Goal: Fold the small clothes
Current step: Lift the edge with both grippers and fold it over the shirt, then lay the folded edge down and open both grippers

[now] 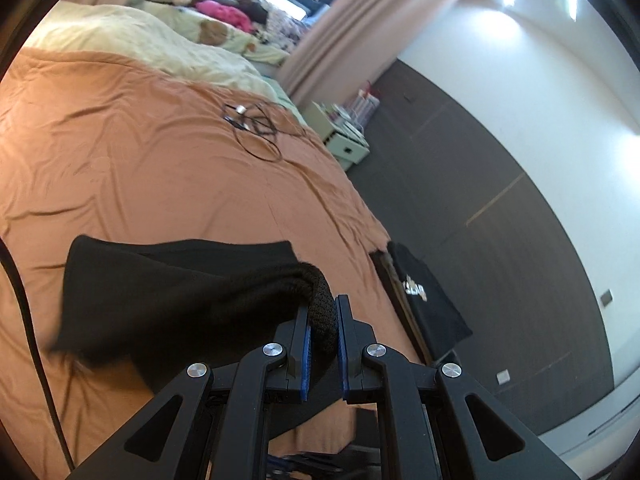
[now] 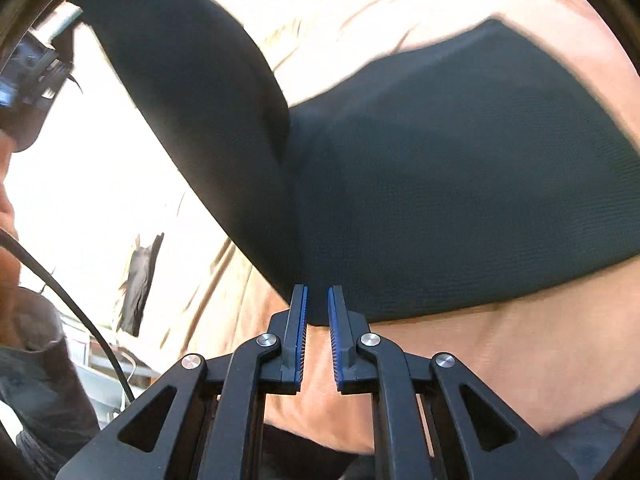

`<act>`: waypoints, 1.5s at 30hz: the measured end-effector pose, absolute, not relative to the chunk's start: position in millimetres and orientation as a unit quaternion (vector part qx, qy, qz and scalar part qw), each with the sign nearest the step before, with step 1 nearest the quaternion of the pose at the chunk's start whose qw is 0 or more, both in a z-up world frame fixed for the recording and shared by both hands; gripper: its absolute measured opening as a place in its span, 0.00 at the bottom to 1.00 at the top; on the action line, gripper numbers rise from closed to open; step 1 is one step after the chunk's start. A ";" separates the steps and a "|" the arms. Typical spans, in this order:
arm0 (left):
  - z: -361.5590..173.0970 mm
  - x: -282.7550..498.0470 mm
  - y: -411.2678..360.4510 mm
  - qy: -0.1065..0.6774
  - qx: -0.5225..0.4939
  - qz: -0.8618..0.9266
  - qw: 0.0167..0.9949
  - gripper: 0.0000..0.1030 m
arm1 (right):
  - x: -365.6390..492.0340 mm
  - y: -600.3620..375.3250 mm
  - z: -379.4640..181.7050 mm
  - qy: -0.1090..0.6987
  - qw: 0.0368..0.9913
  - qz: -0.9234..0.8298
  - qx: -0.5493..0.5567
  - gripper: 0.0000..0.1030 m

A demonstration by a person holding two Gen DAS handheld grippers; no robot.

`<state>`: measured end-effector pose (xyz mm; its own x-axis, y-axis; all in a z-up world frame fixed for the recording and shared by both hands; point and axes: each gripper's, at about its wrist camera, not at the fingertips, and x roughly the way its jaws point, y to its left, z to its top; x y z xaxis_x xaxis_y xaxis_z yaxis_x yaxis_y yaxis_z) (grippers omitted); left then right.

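The left gripper [image 1: 323, 316] is clamping the thick knitted edge of the black garment [image 1: 160, 292], lifting it over the orange bed [image 1: 160, 168]. The right gripper [image 2: 317, 304] is pinching another edge of it, jaws nearly closed, with the fabric spreading ahead.

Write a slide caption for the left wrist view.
Left claw shut on a black garment's knit band, lifting it above the orange bedspread.
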<state>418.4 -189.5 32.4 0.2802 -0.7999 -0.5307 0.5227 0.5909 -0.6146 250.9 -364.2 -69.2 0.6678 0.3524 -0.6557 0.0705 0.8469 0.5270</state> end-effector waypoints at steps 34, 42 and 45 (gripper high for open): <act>-94.1 385.9 -325.3 0.553 -0.015 -0.430 0.714 0.48 | 180.6 -485.5 -52.5 0.397 0.889 -0.054 0.224 0.56; -122.8 398.7 -237.8 0.581 -0.023 -0.340 0.739 0.48 | 237.0 -463.1 -63.1 0.457 0.881 -0.046 0.115 0.44; -136.8 400.2 -212.8 0.594 -0.025 -0.310 0.742 0.48 | 254.3 -454.7 -67.7 0.473 0.876 -0.044 0.082 0.37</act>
